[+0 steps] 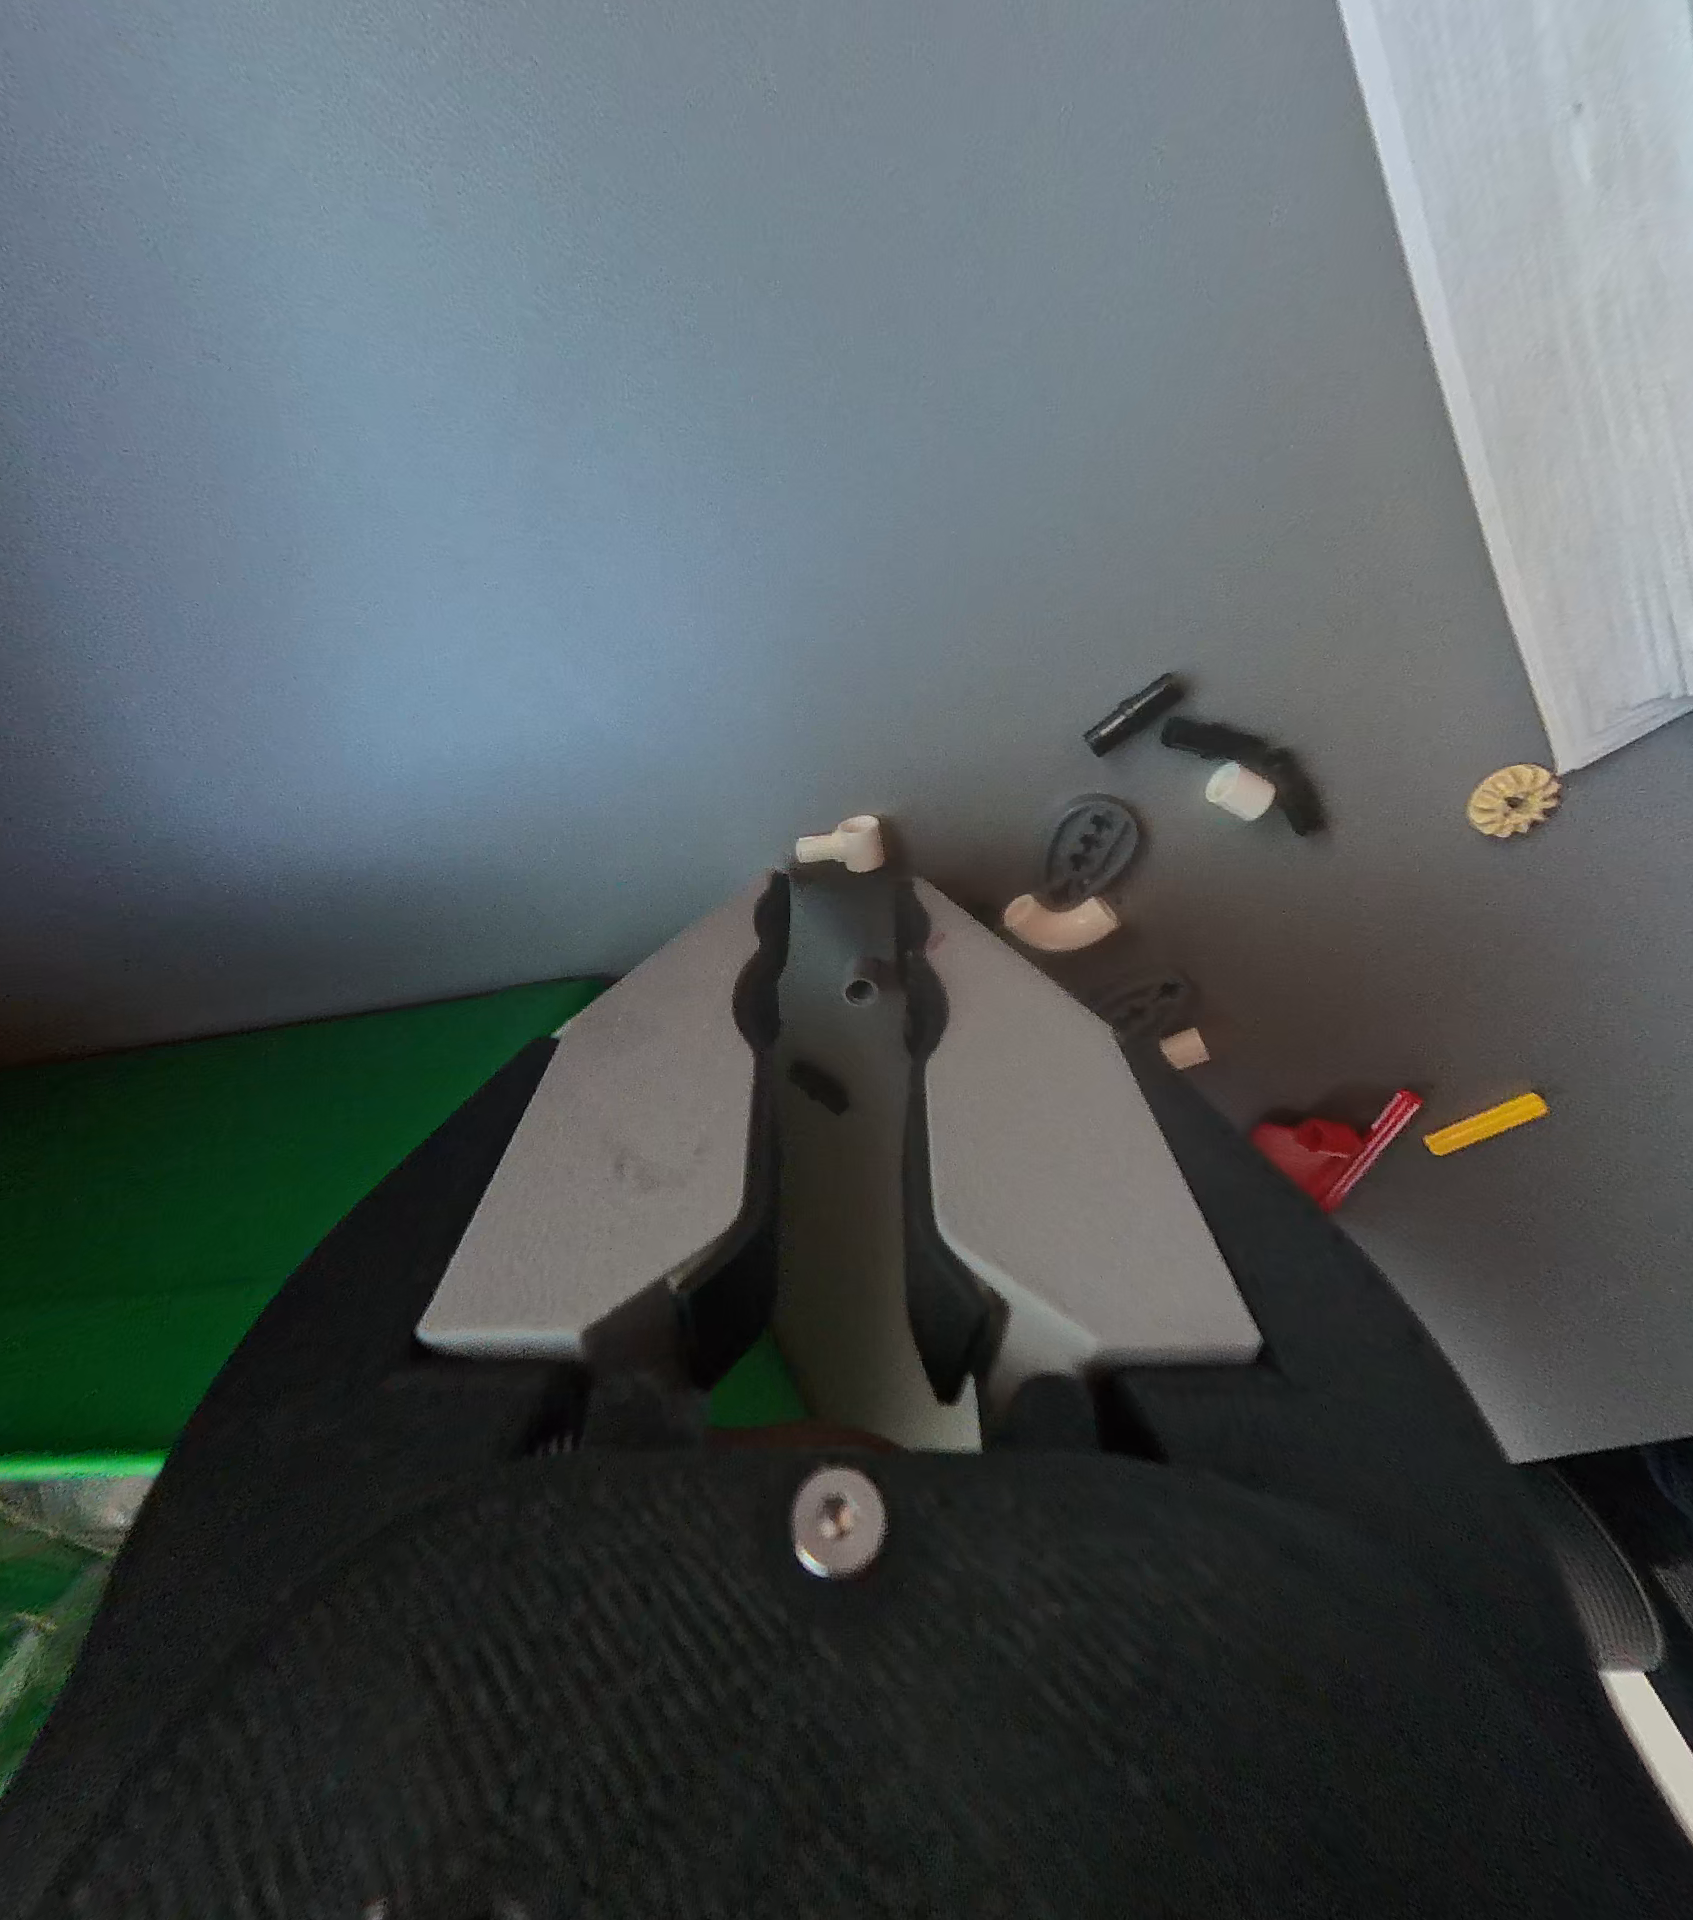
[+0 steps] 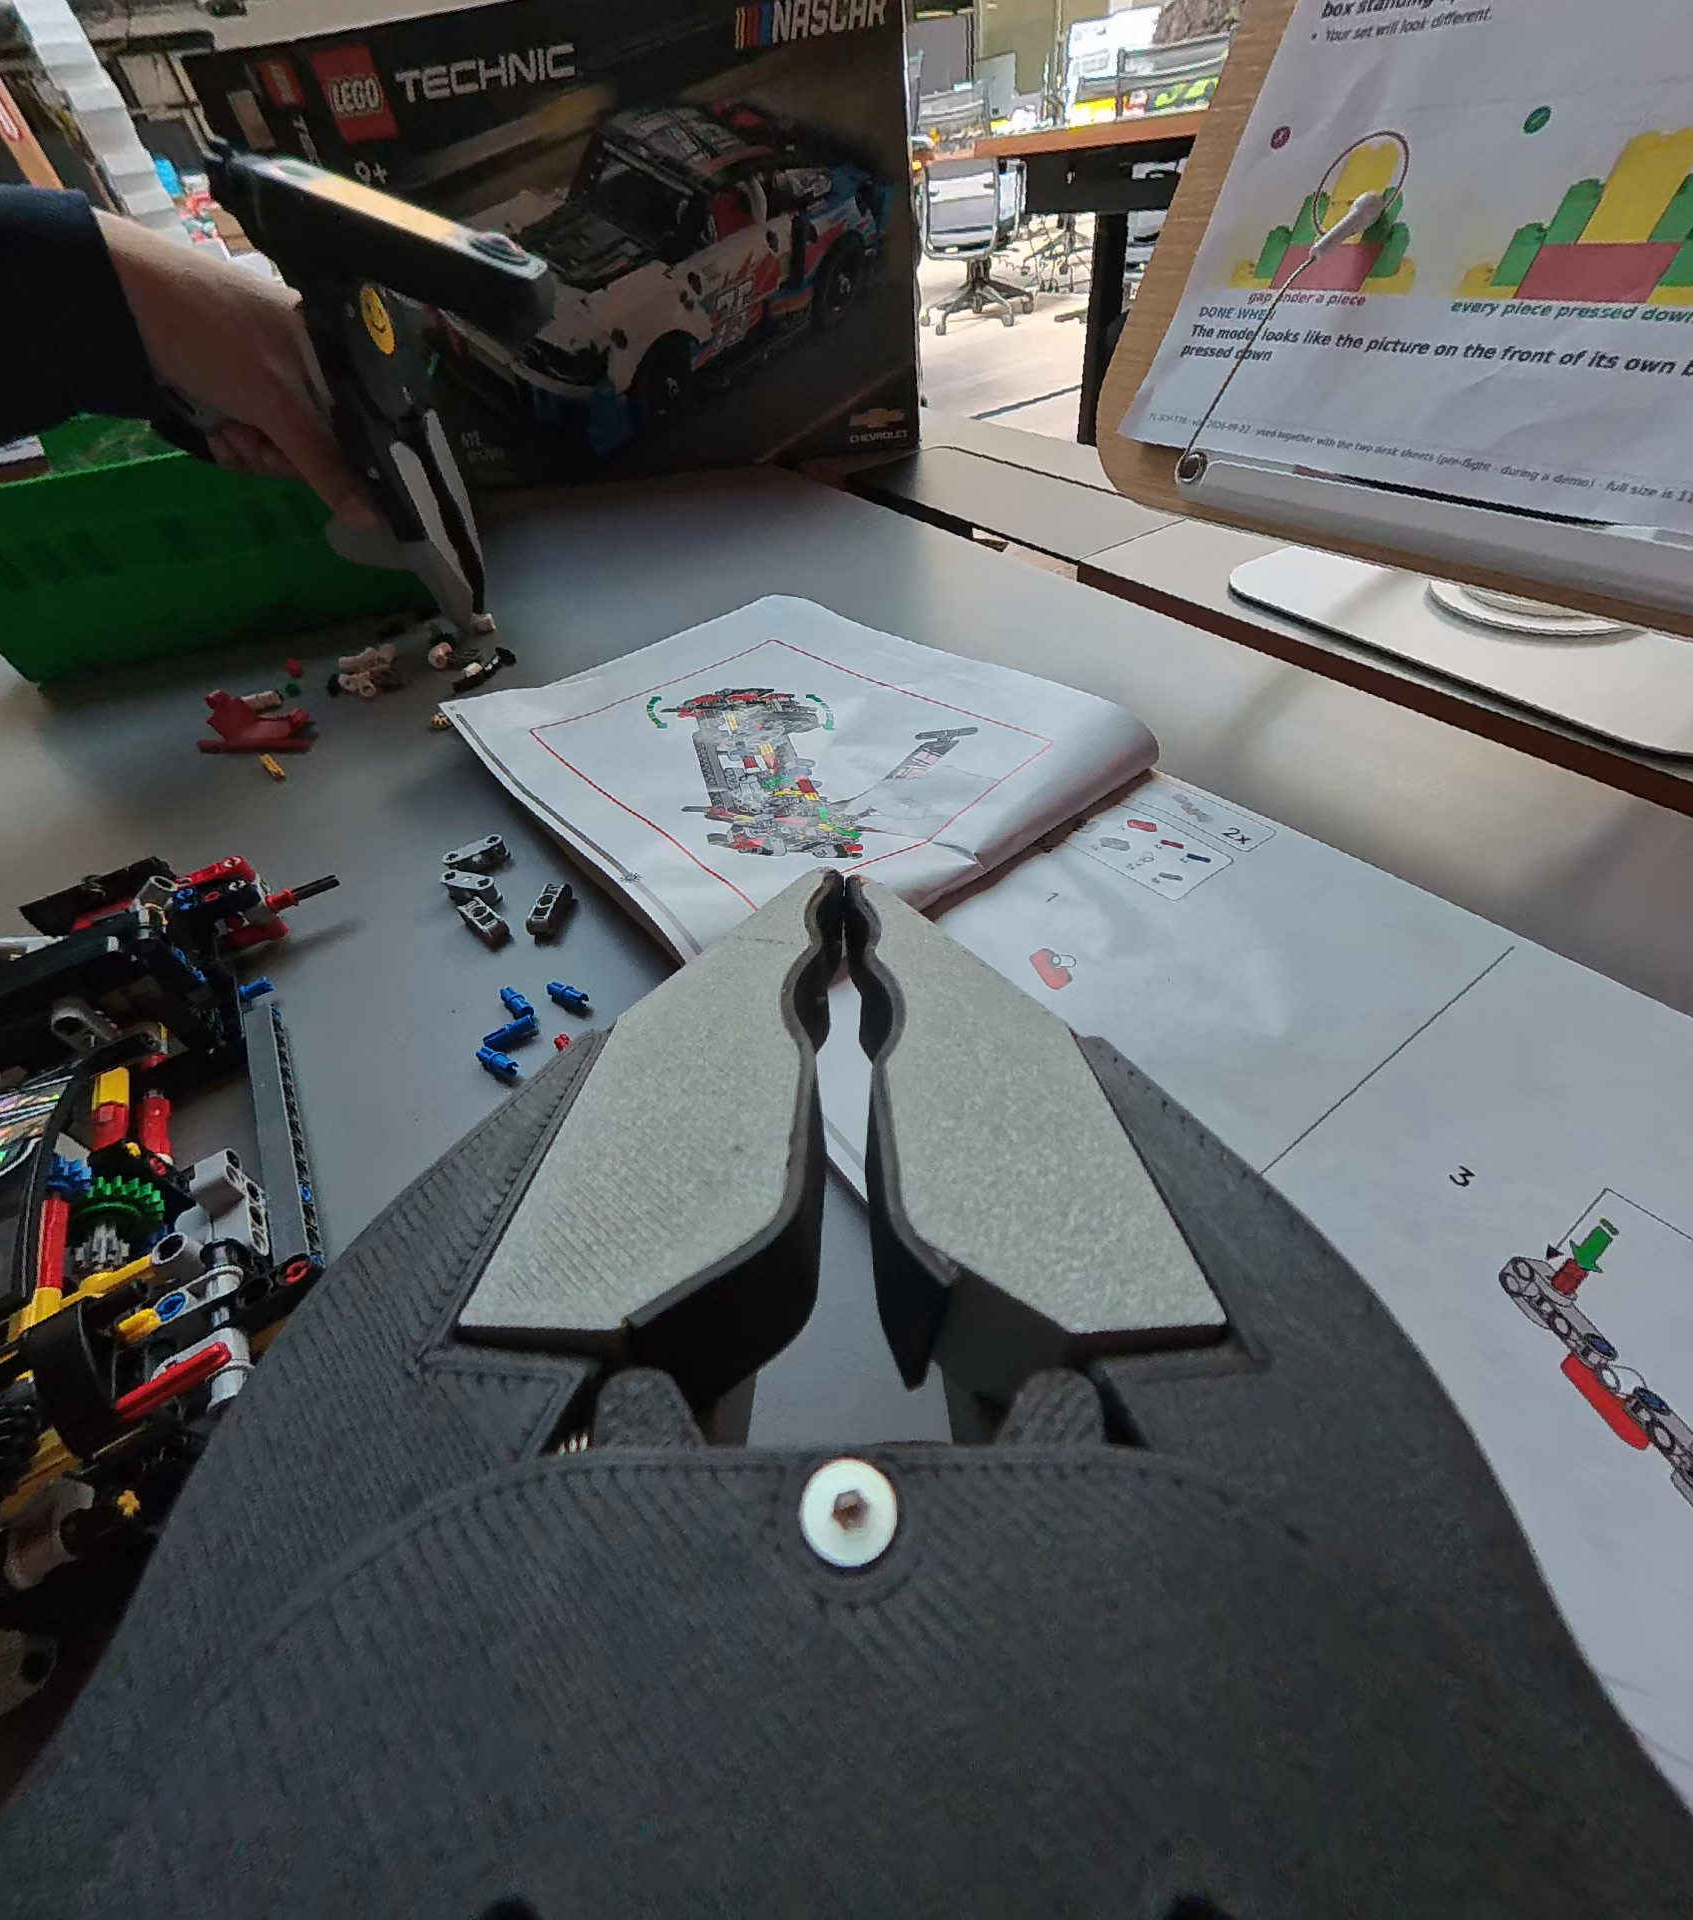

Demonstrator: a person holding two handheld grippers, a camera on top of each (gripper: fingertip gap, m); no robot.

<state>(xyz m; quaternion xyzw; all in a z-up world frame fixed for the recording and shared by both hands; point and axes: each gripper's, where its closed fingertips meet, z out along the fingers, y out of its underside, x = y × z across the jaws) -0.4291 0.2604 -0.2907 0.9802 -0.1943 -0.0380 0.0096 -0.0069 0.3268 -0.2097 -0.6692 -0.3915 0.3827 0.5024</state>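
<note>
Grey fingers (image 1: 613,1143) of the left gripper (image 1: 837,894) stand a little apart, holding nothing. A tiny cream peg piece (image 1: 842,844) lies just past the tips. It could roll or pop away. The right gripper (image 2: 843,883) is closed, empty.

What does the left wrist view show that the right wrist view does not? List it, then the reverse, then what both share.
Only the left: a small grey piece on the table between its open claw's tips.

Only the right: its shut claw, the half-built model, blue pins, kit box.

Both: the grey table, the booklet, red piece, yellow axle.
</note>
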